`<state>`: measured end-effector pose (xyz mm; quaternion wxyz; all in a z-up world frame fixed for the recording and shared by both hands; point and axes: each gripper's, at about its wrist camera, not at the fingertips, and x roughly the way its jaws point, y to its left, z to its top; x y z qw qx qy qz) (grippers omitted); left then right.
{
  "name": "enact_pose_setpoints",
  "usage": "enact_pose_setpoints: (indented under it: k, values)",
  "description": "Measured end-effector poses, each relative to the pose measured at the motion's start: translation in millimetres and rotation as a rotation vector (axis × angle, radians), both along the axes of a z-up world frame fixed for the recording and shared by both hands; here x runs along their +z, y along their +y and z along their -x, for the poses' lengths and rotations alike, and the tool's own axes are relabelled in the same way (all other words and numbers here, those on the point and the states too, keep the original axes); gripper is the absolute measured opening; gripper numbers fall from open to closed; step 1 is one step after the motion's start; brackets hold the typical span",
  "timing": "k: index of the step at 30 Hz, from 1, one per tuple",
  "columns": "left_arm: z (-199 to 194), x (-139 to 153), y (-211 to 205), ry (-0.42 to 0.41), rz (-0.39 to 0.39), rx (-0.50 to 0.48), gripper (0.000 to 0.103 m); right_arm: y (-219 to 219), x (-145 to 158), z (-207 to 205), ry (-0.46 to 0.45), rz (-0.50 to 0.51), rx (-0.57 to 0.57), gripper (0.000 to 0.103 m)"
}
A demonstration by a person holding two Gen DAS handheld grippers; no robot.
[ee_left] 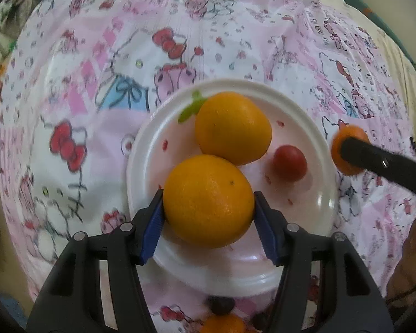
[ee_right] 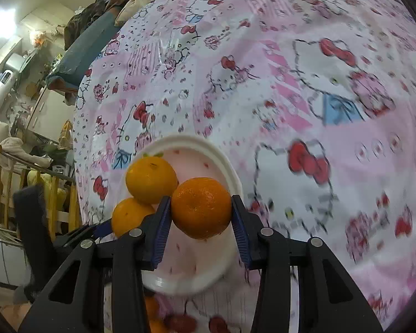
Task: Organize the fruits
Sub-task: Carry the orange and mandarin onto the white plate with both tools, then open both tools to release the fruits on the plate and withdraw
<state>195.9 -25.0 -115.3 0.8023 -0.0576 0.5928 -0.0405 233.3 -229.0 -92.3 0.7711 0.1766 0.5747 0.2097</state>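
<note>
A white plate [ee_left: 313, 194] sits on a pink Hello Kitty tablecloth. My left gripper [ee_left: 208, 216] is shut on a large orange [ee_left: 208, 199] just above the plate's near side. A second orange [ee_left: 233, 127] and a small red fruit [ee_left: 289, 162] lie on the plate. My right gripper [ee_right: 201, 213] is shut on a darker orange [ee_right: 201, 208] over the plate [ee_right: 222, 161]. That darker orange [ee_left: 346, 152] also shows at the plate's right edge in the left wrist view. The two other oranges [ee_right: 151, 179] [ee_right: 129, 216] show in the right wrist view.
A dark round fruit [ee_left: 222, 305] and another orange [ee_left: 222, 324] lie on the cloth near the plate's front edge. The left gripper's black body [ee_right: 77, 233] shows at the left in the right wrist view. Room clutter lies beyond the table's left edge [ee_right: 77, 111].
</note>
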Motion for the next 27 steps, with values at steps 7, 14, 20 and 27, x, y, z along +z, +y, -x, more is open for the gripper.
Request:
enact_pose_setpoints:
  k: [7,14,20,27]
  values:
    - [-7.5,-2.2,6.8,0.011,0.021,0.012,0.058,20.5,-15.9,-29.6,0.010,0.020,0.021,0.044]
    - [-7.9,-1.5,6.1,0.015,0.018,0.009,0.059,24.3,-24.3,-30.7,0.017,0.028,0.032,0.045]
    - [-6.7,-1.5,1.1,0.011,-0.011,-0.011,0.060,24.5,-23.0,-29.2,0.009,0.029,0.030,0.046]
    - [-5.7,-0.6,-8.9,0.018,-0.038,-0.048,0.086,20.4,-16.8,-29.8,-0.007,0.016,0.026,0.057]
